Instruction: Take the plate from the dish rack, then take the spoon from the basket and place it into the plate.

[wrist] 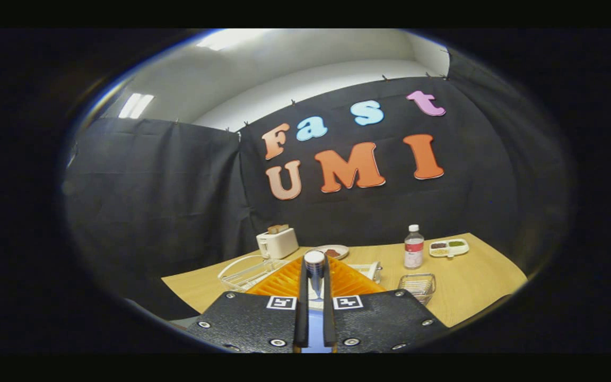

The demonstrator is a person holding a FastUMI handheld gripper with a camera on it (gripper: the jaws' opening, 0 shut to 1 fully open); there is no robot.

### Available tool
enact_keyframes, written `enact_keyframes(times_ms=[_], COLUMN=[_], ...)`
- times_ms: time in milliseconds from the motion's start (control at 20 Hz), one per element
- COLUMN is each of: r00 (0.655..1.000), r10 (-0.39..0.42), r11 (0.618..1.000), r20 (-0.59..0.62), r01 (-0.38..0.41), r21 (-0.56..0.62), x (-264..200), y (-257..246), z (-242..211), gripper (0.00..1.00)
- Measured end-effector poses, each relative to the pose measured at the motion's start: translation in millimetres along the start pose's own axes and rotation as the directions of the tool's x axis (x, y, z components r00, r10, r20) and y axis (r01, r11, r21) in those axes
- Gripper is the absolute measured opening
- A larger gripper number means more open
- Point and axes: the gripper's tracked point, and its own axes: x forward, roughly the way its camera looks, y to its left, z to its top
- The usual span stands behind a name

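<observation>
Closest to my camera, the tongs sit nearly closed, their two dark fingers running almost parallel with a thin gap between them. In that gap I can see a narrow bluish strip with a rounded, striped top poking up at the fingertips; it looks like the plate seen edge-on, so I read the tongs as clenched on it, though most of it is hidden by the fingers. Just beyond the fingers is the orange dish rack, partly covered by the gripper body, with a white wire frame beside it on the left. To the right of the rack, a small wire basket stands on the wooden table; I cannot make out the spoon inside it. Farther back I see a white toaster with bread in it, a small dish holding something brown, a bottle with a red label, and a divided tray with food I cannot identify.
</observation>
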Motion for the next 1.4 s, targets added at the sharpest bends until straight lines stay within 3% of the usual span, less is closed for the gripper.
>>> enact_keyframes(times_ms=[150,350,900,1400], r00=[0.996,0.988,0.972,0.966], r10=[0.082,0.127,0.124,0.112], r11=[0.994,0.989,0.991,0.991], r20=[-0.044,-0.09,-0.197,-0.232], r01=[-0.079,-0.12,-0.111,-0.091], r21=[0.071,0.083,0.079,0.099], x=[7,17,39,11], y=[15,22,28,10], z=[-24,-50,-112,-129], gripper=[0.11,0.11,0.11,0.11])
